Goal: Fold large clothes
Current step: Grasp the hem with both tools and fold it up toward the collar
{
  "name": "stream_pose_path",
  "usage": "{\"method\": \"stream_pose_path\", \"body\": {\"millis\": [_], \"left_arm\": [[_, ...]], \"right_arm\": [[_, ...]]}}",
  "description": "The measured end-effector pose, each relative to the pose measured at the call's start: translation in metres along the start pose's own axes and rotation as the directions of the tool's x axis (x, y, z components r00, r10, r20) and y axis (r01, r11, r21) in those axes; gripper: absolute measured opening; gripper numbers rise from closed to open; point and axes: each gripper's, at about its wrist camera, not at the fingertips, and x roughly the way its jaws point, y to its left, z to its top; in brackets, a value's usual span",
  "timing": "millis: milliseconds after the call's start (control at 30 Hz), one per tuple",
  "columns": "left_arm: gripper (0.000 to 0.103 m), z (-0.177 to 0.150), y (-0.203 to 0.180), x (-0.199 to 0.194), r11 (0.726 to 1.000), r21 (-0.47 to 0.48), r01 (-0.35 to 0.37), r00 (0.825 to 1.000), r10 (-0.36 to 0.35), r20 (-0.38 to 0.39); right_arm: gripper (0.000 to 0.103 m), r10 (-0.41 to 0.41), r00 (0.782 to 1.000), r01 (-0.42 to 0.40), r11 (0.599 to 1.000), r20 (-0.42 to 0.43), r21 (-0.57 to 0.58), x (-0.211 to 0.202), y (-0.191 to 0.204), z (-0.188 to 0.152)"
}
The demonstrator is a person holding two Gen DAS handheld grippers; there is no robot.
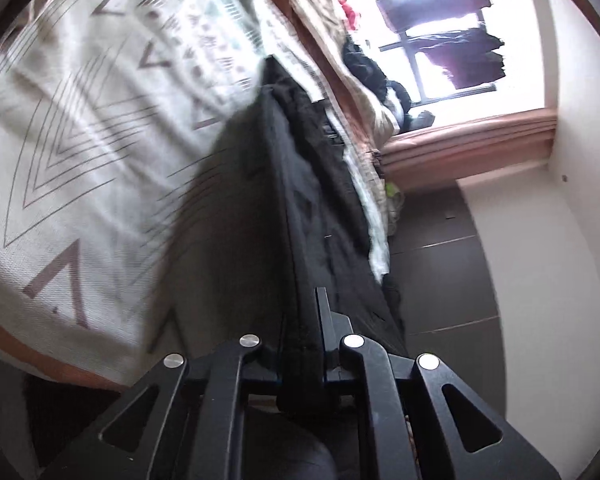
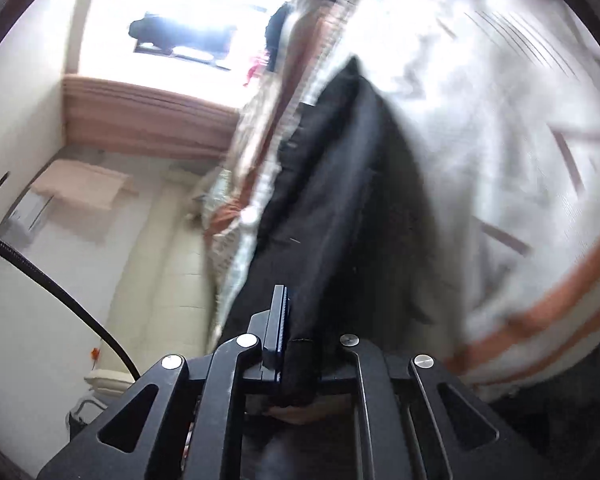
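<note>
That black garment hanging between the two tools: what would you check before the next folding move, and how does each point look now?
1. Left tool clamped on the black garment: ok.
2. Right tool clamped on the same garment: ok.
3. Garment lifted off the patterned bedspread: ok in the stretch in view.
4. Cloth hanging flat, without a twist: cannot tell, both views are blurred.
5. Lower hem clear of the bed: cannot tell, out of view.

Left tongs: jaws closed on a bunched edge of black garment, cloth pinched between the pads. Right tongs: jaws likewise clamped on the same black fabric. Both tongs were rolled sideways. Both views were motion-blurred.
</note>
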Motion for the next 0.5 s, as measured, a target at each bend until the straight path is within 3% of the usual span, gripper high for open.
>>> {"method": "stream_pose_path", "body": {"millis": [200,500], "left_arm": [[0.013,0.004,-0.034,-0.040,0.997,0.041,0.069,0.996,-0.071,0.052],[0.013,-0.004,-0.077,-0.103,0.991,0.111,0.077,0.989,-0.090,0.120]], "right_arm": [[0.007,0.065,0.998,-0.063,0.996,0.027,-0.069,-0.020,0.048,-0.002],[0.007,0.114,0.993,-0.110,0.978,0.015,-0.174,-0.054,0.086,-0.009]]}}
